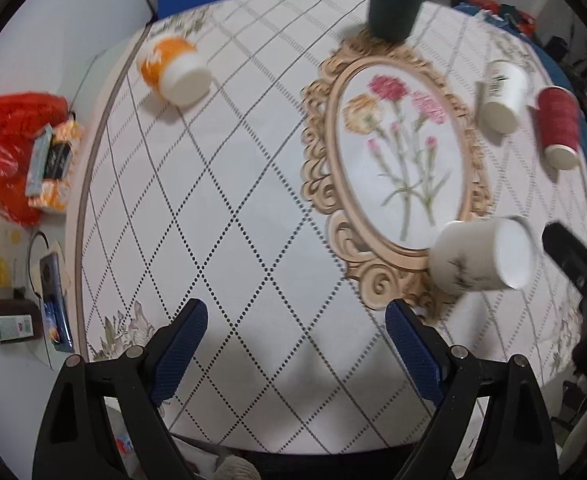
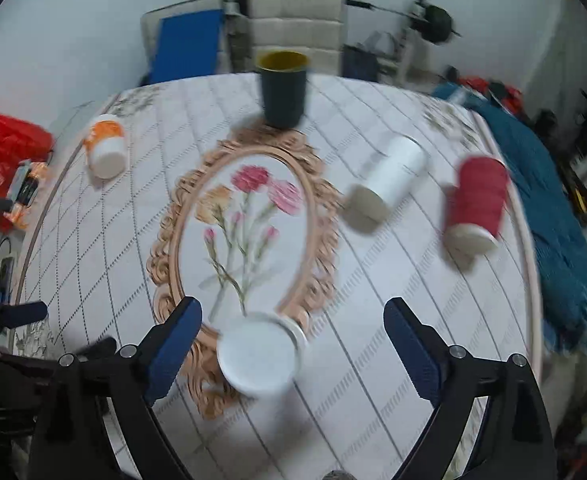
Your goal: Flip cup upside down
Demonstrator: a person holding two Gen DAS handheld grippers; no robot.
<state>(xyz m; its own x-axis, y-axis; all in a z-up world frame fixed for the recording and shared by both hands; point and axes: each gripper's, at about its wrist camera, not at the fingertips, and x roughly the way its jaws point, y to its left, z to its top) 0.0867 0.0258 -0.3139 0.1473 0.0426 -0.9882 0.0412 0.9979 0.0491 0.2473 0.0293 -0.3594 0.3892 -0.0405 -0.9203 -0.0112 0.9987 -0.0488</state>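
Both jaws spread, five cups, one dark cup upright

Even indoor light, motion blur, fisheye warping

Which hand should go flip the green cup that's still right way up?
Probably the right hand-held gripper: the dark green cup stands almost straight ahead of its open jaws. For the left hand-held gripper, the same cup sits far off to its right.

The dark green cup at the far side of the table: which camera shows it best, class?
The right wrist view: the dark green cup stands upright there, whole, with its yellow inside visible. In the left wrist view the same cup sits near the top edge, strongly distorted.
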